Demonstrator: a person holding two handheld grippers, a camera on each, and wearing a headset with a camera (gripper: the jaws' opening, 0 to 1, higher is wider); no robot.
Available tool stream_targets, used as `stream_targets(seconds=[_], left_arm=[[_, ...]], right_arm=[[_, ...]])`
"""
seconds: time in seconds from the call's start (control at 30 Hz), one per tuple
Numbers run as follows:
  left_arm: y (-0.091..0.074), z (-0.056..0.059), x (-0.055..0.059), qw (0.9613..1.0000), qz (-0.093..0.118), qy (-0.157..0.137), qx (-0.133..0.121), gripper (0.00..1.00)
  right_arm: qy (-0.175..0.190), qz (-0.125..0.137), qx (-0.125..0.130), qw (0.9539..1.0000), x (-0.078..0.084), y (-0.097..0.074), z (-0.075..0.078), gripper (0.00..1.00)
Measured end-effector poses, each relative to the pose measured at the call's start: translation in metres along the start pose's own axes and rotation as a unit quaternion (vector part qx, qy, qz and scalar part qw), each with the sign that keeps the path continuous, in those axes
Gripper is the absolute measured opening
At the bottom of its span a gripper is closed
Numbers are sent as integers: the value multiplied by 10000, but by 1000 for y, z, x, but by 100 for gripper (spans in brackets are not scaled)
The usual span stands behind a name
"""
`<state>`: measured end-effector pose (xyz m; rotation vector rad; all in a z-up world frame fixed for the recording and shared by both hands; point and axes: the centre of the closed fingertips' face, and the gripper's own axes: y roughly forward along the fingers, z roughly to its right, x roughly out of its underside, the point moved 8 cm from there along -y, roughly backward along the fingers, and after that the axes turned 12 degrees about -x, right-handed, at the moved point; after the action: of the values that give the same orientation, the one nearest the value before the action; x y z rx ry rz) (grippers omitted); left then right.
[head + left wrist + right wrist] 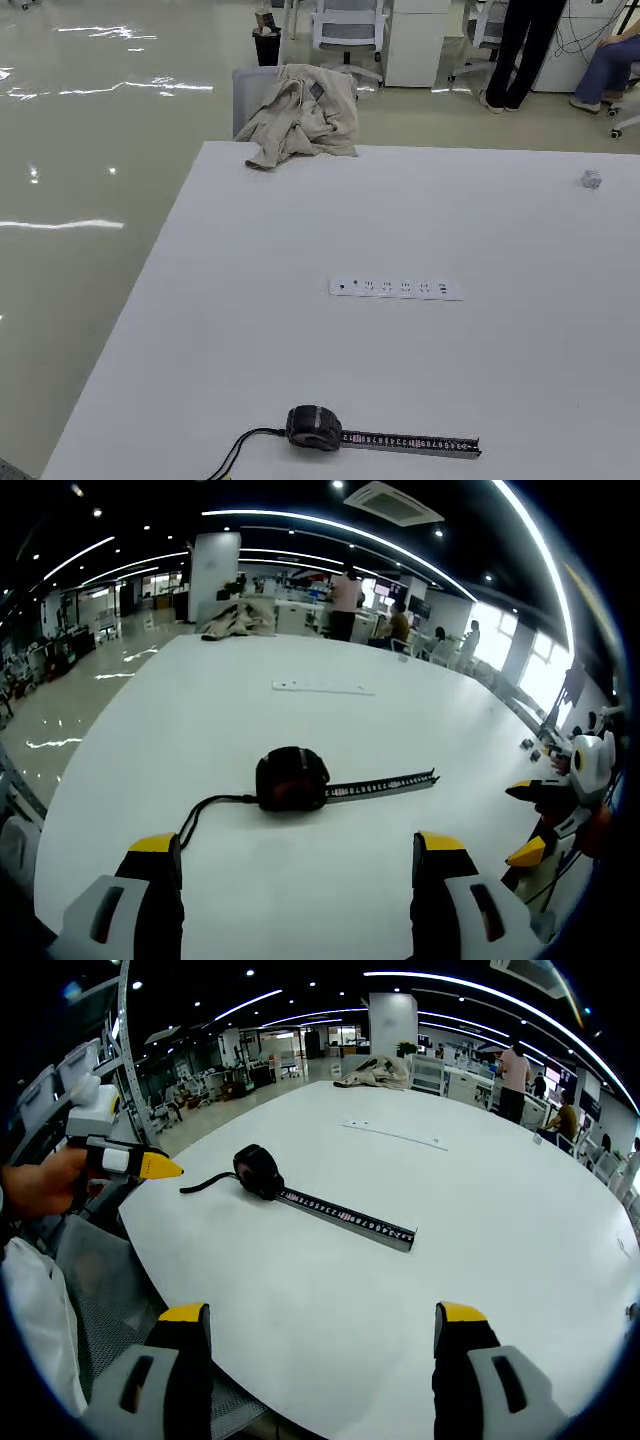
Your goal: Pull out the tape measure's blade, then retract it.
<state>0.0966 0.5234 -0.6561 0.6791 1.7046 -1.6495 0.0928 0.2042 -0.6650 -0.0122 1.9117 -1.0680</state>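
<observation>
Black tape measure (314,427): flat on the white table (450,220), near its front edge, untouched.
Blade (410,443): pulled out, lying flat, running right in the head view.
Strap (240,448): trailing left off the case.
Left gripper (298,843): jaws wide apart, empty, short of the case.
Right gripper (322,1312): wide apart too, holding nothing, back from the blade.
Power strip (395,288): mid-table, well beyond.

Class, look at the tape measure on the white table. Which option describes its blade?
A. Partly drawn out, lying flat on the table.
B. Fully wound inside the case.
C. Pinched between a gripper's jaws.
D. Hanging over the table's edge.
A: a length of blade lies flat on the table, running out from the tape measure's black case. The left gripper and right gripper are open and apart from it.
</observation>
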Motion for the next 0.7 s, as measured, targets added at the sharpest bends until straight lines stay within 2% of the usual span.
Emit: stream_targets(seconds=[0.47, 0.7], left_arm=[[15, 13, -8, 10000, -19, 33, 26, 92], [23, 16, -13, 10000, -33, 6, -25, 91]], right_arm=[[-314, -171, -110, 9993, -5, 11, 15, 93], [-403, -252, -152, 9988, -9, 15, 21, 93]])
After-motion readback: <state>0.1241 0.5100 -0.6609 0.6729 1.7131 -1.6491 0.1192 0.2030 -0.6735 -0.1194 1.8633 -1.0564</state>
